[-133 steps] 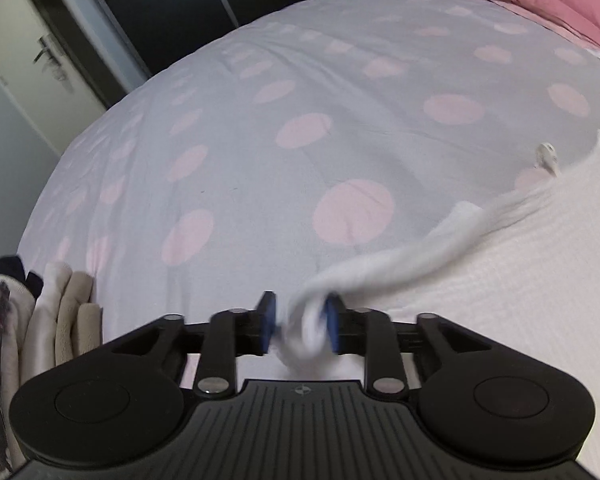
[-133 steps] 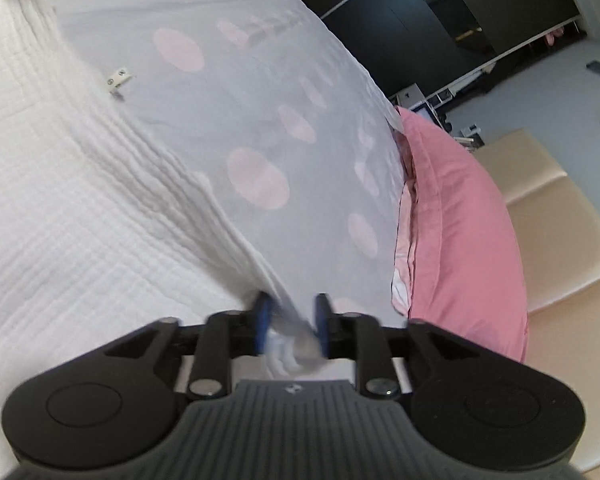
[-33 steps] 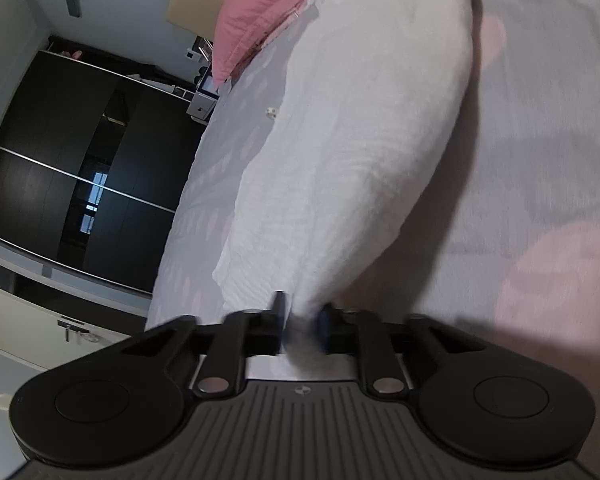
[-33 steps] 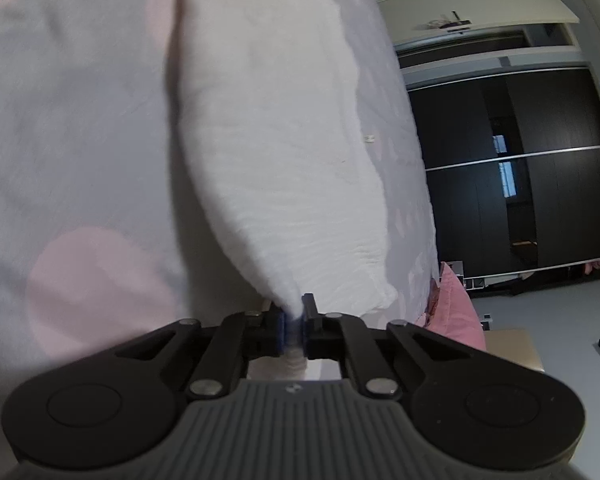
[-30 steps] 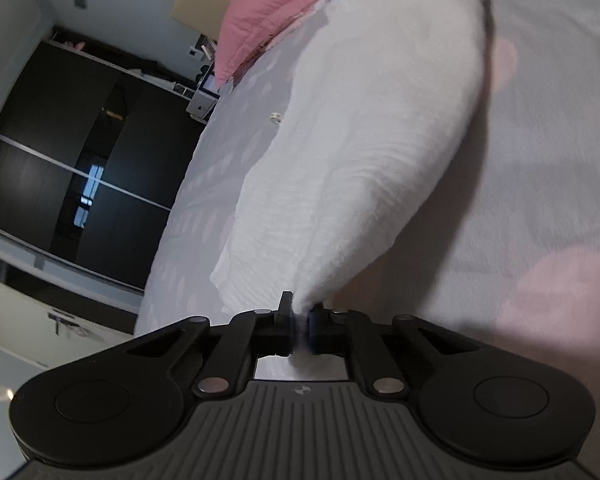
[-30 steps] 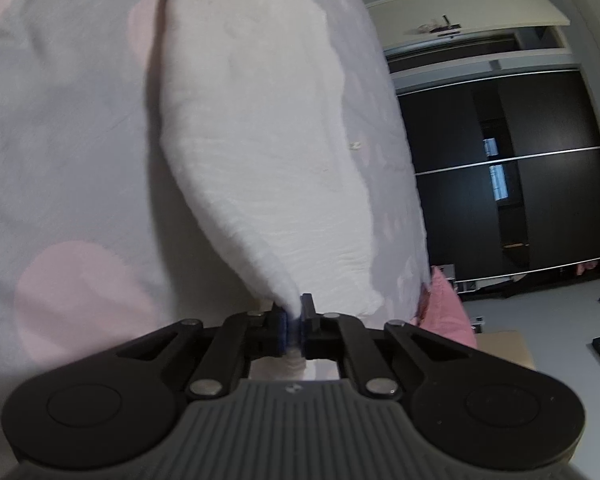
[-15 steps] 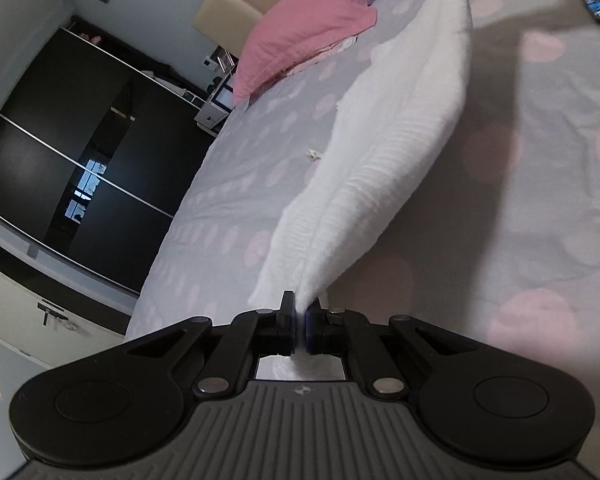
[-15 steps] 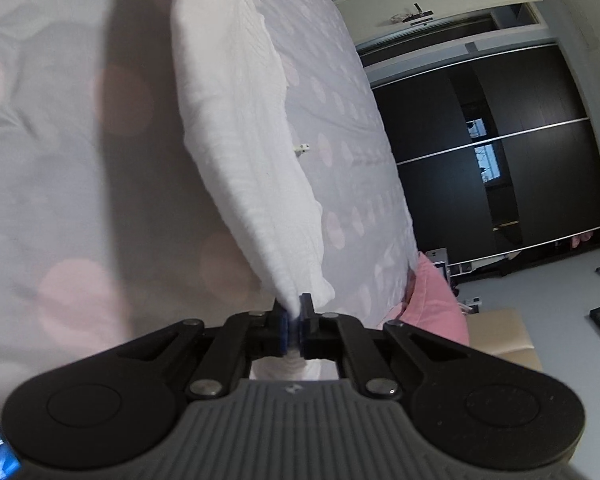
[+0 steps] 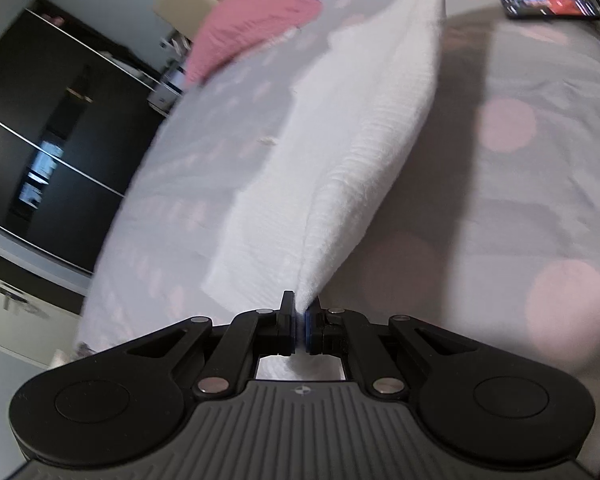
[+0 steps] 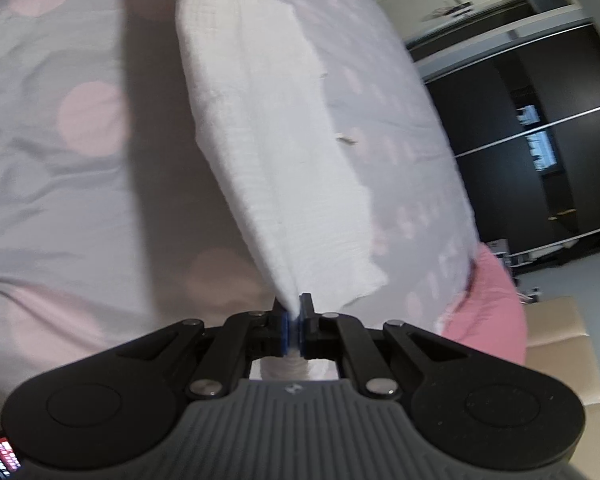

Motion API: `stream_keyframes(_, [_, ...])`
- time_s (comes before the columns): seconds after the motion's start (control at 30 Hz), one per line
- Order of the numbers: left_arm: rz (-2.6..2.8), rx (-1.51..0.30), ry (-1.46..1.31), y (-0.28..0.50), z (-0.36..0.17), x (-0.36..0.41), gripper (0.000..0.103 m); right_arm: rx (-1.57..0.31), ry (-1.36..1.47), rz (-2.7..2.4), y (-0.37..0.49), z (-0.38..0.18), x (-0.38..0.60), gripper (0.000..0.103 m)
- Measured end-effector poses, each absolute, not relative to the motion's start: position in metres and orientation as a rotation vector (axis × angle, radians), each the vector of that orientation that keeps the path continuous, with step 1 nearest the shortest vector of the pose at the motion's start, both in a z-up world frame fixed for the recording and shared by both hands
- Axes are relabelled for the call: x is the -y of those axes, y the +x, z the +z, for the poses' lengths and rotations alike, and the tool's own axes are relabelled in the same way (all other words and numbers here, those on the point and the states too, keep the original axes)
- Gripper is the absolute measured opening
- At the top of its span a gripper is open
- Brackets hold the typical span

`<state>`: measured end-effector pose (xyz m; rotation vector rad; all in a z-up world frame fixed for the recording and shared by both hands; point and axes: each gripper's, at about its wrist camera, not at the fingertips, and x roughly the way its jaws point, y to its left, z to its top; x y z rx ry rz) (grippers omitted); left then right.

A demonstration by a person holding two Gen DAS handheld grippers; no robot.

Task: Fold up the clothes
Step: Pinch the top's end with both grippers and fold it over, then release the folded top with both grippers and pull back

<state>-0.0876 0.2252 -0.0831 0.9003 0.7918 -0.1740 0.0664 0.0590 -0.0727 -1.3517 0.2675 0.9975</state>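
Left wrist view: left gripper (image 9: 300, 322), fingers clenching one corner of a white textured garment (image 9: 364, 152). The cloth is stretching away, hanging doubled above the bed (image 9: 540, 184), its spotted grey cover showing on both sides. A pink pillow (image 9: 252, 28) is lying at the bed's head; a phone (image 9: 550, 5) is resting on the cover, well apart from the cloth.

Right wrist view: right gripper (image 10: 295, 330), fingers likewise pinching a corner of the garment (image 10: 276, 128), which is running up toward the far hand (only partly in frame).

Step in hand, as judged: the garment is being held taut in the air, mid-fold. The next move is probably calling for both corners to be lowered together, level, so the fold lands flat on the bed without slack bunching.
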Motion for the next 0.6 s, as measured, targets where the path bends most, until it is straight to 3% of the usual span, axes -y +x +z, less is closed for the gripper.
stream_keyframes(0.3, [-0.237, -0.969, 0.836, -0.089, -0.123, -0.228, 0.003, -0.43, -1.35, 1.106, 0.069, -0.089, -0.058, 0.008])
stream_keyframes(0.4, [-0.24, -0.998, 0.76, -0.086, -0.118, -0.236, 0.01, -0.49, -1.336, 1.125, 0.071, -0.089, -0.059, 0.014])
stream_keyframes(0.47, [-0.248, -1.024, 0.686, -0.085, -0.113, -0.243, 0.015, -0.517, -1.312, 1.12, 0.072, -0.086, -0.058, 0.03])
stream_keyframes(0.6, [-0.268, -1.059, 0.554, -0.086, -0.102, -0.255, 0.027, -0.545, -1.207, 1.078, 0.074, -0.072, -0.05, 0.037])
